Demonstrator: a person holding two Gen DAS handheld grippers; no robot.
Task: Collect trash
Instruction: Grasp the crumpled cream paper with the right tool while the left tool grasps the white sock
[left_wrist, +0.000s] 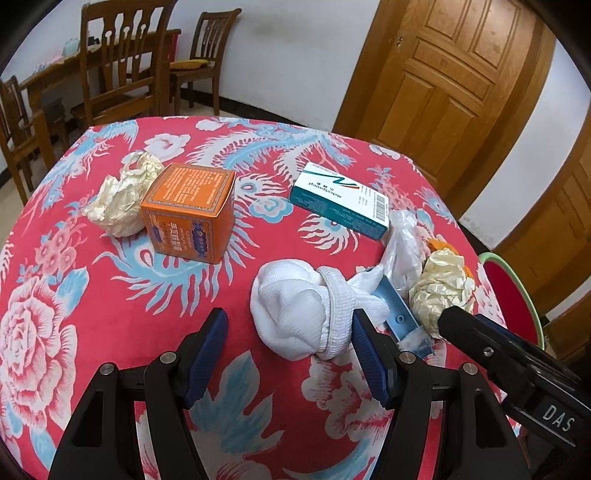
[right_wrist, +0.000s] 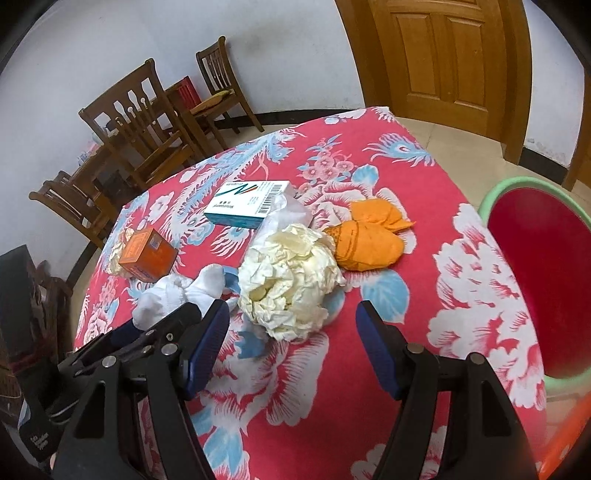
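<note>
My left gripper is open low over the red flowered tablecloth. A rolled white sock lies between its tips; the right fingertip is at the sock's cuff and the left one stands clear. My right gripper is also open, and a crumpled cream paper ball sits just ahead of its tips without touching the pads. Beyond lie an orange cloth bundle, a teal-and-white medicine box, an orange carton and a second paper ball.
A red bin with a green rim stands beside the table's right edge. A thin white plastic bag and a light-blue plastic piece lie among the trash. Wooden chairs and a door are behind.
</note>
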